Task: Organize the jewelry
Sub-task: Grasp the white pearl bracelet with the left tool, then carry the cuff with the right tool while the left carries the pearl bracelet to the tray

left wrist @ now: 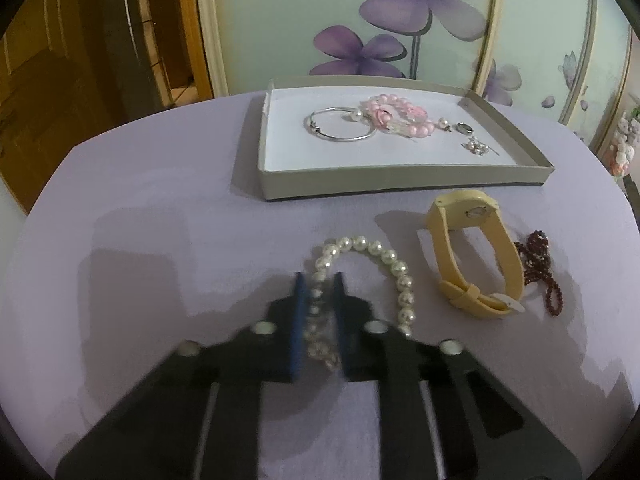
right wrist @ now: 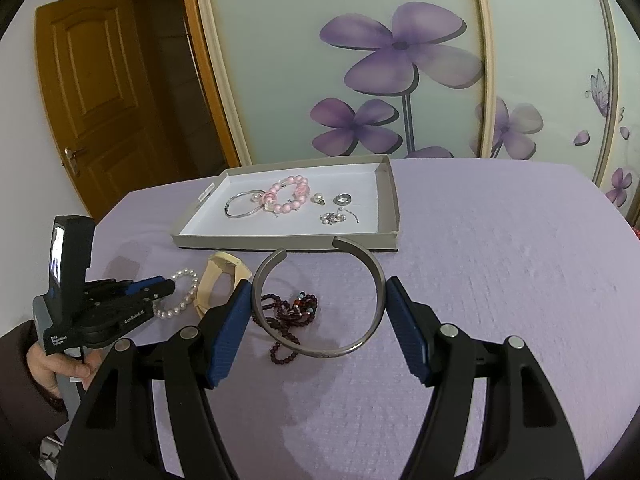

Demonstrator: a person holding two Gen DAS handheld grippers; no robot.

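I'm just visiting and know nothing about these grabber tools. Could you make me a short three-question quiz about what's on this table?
1. What does the left gripper pinch?
2. True or false: the yellow watch lies inside the grey box.
3. Which gripper holds the metal cuff: A left, B right?

Key: 1. The white pearl bracelet. 2. False, it sits on the purple cloth. 3. B.
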